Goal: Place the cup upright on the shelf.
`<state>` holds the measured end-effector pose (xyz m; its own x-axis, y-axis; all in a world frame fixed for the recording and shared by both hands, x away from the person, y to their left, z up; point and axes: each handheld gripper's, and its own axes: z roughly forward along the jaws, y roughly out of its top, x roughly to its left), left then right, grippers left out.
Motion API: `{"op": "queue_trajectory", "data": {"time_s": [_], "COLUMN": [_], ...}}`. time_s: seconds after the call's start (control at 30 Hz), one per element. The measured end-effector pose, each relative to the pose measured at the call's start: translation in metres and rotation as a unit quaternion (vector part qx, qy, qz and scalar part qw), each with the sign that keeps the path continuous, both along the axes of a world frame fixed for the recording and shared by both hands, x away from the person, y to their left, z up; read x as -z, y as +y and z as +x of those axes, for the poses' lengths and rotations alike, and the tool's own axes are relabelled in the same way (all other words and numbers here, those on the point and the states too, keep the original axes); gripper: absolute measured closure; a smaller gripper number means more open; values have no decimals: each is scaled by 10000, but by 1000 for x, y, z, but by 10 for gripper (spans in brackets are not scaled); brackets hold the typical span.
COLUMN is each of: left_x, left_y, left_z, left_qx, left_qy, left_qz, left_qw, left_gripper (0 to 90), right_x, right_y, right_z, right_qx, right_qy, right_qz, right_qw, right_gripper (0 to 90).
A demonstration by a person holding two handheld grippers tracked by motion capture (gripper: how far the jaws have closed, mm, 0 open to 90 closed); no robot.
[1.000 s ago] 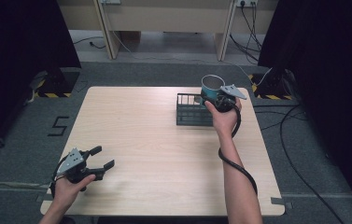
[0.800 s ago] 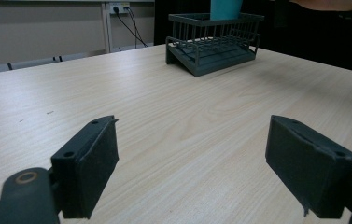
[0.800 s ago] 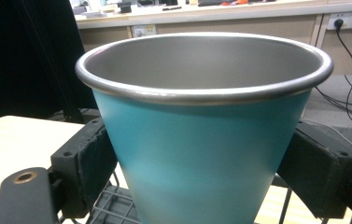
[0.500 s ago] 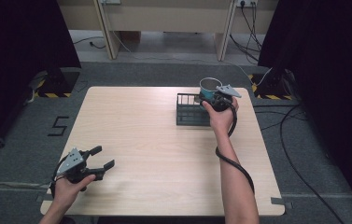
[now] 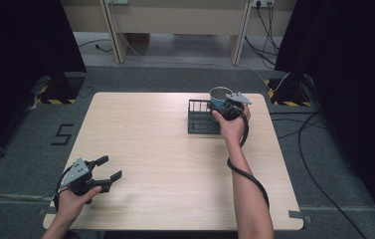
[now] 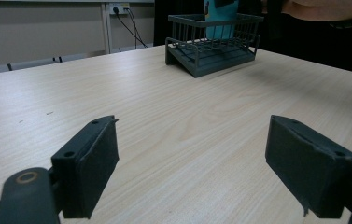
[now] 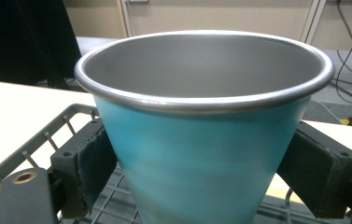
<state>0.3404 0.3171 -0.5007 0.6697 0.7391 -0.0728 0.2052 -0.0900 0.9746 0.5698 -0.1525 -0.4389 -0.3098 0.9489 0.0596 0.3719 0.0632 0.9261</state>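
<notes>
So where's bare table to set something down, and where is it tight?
Free: the wide table stretch between the left gripper and the wire basket, plus the near right corner. Crowded: the far right, where the right gripper holds the teal cup in the basket.

A cup (image 7: 206, 154) with a smooth teal-coated outer wall, satin in sheen, and a bare brushed-metal interior and rolled rim sits between the matt black pads (image 7: 92, 161) of the right gripper (image 5: 226, 105), whose rubbery faces look faintly textured. The rack (image 6: 211, 44) beneath it is dark grey wire with a dull coated finish. The table (image 5: 150, 149) is pale wood-grain laminate, smooth with a low sheen. The left gripper (image 5: 106, 169) shows the same matt black plastic and rough-edged padding, topped by a flat grey plate of dull metal look. Grey carpet-like flooring (image 5: 21, 149), coarse and matt, surrounds the table.
</notes>
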Motion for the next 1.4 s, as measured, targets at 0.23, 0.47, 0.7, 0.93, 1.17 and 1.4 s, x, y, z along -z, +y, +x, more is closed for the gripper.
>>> {"op": "queue_trajectory", "data": {"time_s": [0.23,0.47,0.7,0.93,1.17,1.4], "left_x": [0,0,0,0,0,0], "left_y": [0,0,0,0,-1,-1], "left_z": [0,0,0,0,0,0], "left_qx": [-3,2,-4,-11,-25,-28], "left_qy": [7,7,4,-6,-9,-9], "left_qz": [12,21,26,34,37,39], "left_qw": [10000,10000,10000,10000,10000,10000], "left_gripper": [165,165,165,166,166,166], "right_x": [3,4,3,-3,-7,-13], "right_y": [1,-1,-1,-4,-7,-13], "right_z": [1,-2,-7,-16,-29,-41], "right_qx": [-39,-90,-77,-88,-140,-161], "right_qy": [126,238,214,145,141,101], "right_qz": [-65,-74,-5,67,46,36], "right_qw": [9999,9996,9997,9998,9998,9998], "right_gripper": [169,163,160,161,161,160]}}
